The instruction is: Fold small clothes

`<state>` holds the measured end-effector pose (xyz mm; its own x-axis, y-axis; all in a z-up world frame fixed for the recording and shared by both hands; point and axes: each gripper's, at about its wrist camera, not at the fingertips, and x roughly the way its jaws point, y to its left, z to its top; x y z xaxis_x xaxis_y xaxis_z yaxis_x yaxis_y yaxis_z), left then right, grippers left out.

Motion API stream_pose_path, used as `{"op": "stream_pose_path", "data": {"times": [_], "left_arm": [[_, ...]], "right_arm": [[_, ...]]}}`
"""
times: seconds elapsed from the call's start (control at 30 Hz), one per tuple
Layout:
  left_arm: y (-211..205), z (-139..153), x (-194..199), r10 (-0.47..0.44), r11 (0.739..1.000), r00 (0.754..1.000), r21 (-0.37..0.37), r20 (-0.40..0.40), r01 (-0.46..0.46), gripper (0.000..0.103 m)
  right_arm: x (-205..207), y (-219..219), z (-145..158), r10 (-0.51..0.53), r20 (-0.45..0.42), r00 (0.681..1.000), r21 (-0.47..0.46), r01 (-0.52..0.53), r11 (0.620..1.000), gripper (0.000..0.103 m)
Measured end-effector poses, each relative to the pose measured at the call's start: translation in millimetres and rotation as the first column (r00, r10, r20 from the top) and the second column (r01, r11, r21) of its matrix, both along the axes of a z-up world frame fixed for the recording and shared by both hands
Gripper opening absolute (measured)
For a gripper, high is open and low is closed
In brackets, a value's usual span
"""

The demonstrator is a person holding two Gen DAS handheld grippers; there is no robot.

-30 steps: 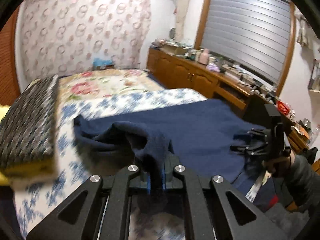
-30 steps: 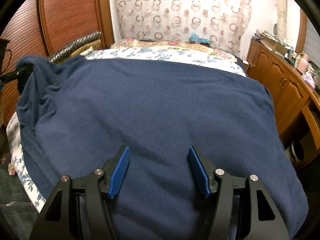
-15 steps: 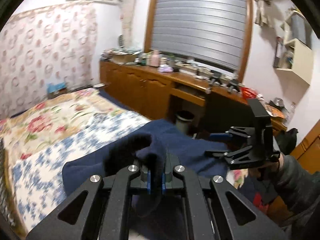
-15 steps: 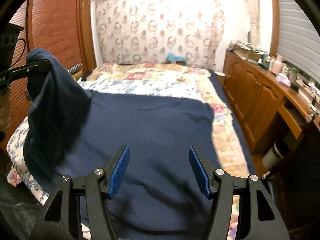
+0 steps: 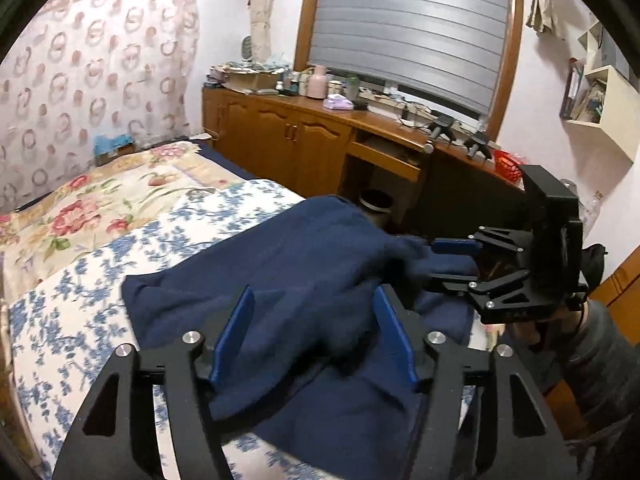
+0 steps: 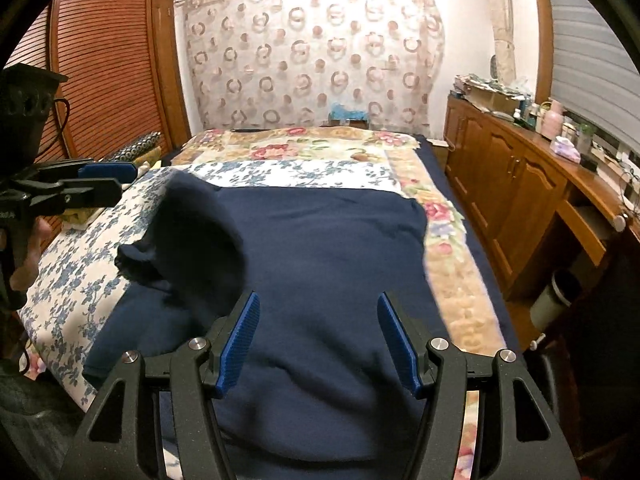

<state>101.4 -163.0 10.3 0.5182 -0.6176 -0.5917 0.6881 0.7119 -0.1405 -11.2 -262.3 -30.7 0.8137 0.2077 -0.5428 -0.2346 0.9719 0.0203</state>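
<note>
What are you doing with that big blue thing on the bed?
A person is folding a navy garment on the flowery bed, with a gripper in each hand. The left gripper has just been opening, letting go of the sleeve it carried across. The right gripper hovers open above the cloth, holding nothing.

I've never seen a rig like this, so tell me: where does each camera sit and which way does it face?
Left wrist: on the left gripper, jaws open, looking across the navy garment toward the wooden cabinets; the right gripper and a sleeve show.
Right wrist: on the right gripper, jaws open, looking up the bed toward the curtain; the left gripper shows.
Shared: garment, bed, cabinets.
</note>
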Motion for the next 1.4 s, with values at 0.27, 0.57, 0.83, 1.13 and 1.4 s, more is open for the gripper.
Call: {"op": "stream_pose_path", "data": {"times": [0.27,0.57,0.83,1.13,1.4], "left_arm": [[33.8,-8.3,-7.3,0.085,0.996,0.996,0.013,0.035,-0.086,0.075],[72.4,-22.6,-10.0,0.181,0.983,0.983,0.013,0.016,-0.181,0.075],[83.2,-31.8,-15.5,0.209,0.978,0.978,0.017,0.020,-0.209,0.075],[106.1,-30.4,-19.3,0.270,0.963,0.962,-0.002,0.030,-0.270,0.075],[131.5,-26.8,-18.3,0.328,0.945,0.944,-0.011,0.043,-0.328,0.075]], "right_arm": [[18.5,4.0,8.8,0.040,0.010,0.999,-0.027,-0.040,0.999,0.063],[4.5,2.8,14.6,0.024,0.070,0.997,-0.013,-0.024,1.000,0.064],[21.8,16.4,-8.2,0.068,-0.008,0.998,-0.042,-0.068,0.997,0.065],[45.0,56.1,4.5,0.175,-0.019,0.984,-0.076,-0.176,0.982,0.065],[61.3,107.9,7.9,0.292,-0.023,0.956,-0.117,-0.293,0.949,0.065]]}}
